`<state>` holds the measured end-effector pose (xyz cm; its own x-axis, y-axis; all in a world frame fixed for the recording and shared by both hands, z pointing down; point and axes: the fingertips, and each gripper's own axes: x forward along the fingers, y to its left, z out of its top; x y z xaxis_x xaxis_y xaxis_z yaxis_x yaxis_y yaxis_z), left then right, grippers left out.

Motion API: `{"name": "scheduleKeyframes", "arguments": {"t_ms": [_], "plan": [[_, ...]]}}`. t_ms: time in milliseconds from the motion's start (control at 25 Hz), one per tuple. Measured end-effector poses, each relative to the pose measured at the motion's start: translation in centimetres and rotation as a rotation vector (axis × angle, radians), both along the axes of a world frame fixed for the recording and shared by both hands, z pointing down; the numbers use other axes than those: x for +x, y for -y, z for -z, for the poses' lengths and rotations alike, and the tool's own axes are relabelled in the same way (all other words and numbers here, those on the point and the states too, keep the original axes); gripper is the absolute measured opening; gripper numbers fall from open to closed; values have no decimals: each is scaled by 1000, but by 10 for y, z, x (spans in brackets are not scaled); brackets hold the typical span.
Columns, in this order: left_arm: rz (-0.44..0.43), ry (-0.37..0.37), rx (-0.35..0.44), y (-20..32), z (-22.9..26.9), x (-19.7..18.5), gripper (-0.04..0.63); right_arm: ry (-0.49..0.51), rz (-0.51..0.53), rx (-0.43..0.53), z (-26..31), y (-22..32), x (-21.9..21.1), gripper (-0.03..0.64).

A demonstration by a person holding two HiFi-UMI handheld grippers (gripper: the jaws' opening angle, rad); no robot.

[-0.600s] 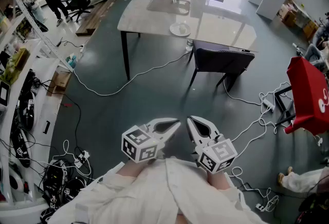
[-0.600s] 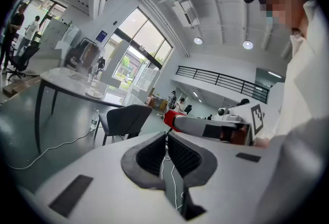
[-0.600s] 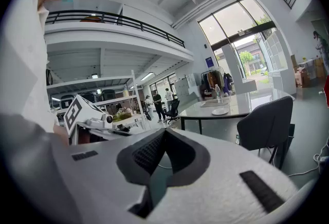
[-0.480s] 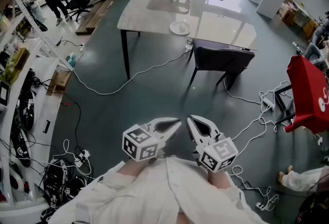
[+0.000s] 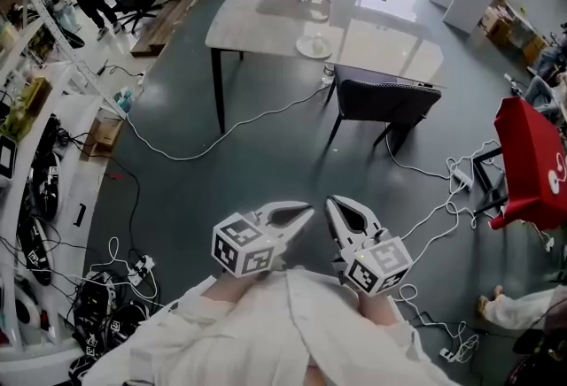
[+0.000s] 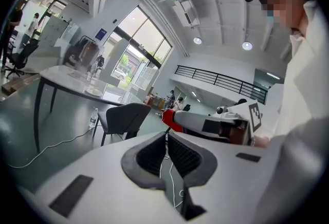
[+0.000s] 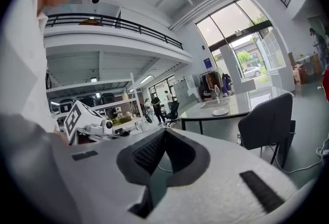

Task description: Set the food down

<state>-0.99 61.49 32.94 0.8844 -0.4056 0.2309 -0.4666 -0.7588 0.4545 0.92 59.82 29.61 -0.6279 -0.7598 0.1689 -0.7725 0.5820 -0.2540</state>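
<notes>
With jaws together and empty, the left gripper (image 5: 306,212) and the right gripper (image 5: 334,202) hang well apart from the pale grey rectangular surface (image 5: 381,32), where a small white round plate (image 5: 313,46) perhaps carries the food, so I judge the next move is to approach that surface.

A small, round, white plate (image 5: 313,46) is seen lying flat on the pale bench (image 5: 390,43). It is set close to the bench's near long edge, roughly midway between that edge's two corners and well in from both short edges. Whether any food is carried on it cannot be told, since the plate is shown too small in every view.
</notes>
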Motion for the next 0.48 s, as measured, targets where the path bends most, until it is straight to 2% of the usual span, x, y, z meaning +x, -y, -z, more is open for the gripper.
{"name": "scheduleKeyframes", "arguments": {"t_ms": [360,480], "plan": [[-30,-19,21,11,4,-21,26,-17,-34,-14,-6,11,-21,3],[-37,-31,23,17,5,-29,26,5,-58,-21,-11,11,-28,3]]}}
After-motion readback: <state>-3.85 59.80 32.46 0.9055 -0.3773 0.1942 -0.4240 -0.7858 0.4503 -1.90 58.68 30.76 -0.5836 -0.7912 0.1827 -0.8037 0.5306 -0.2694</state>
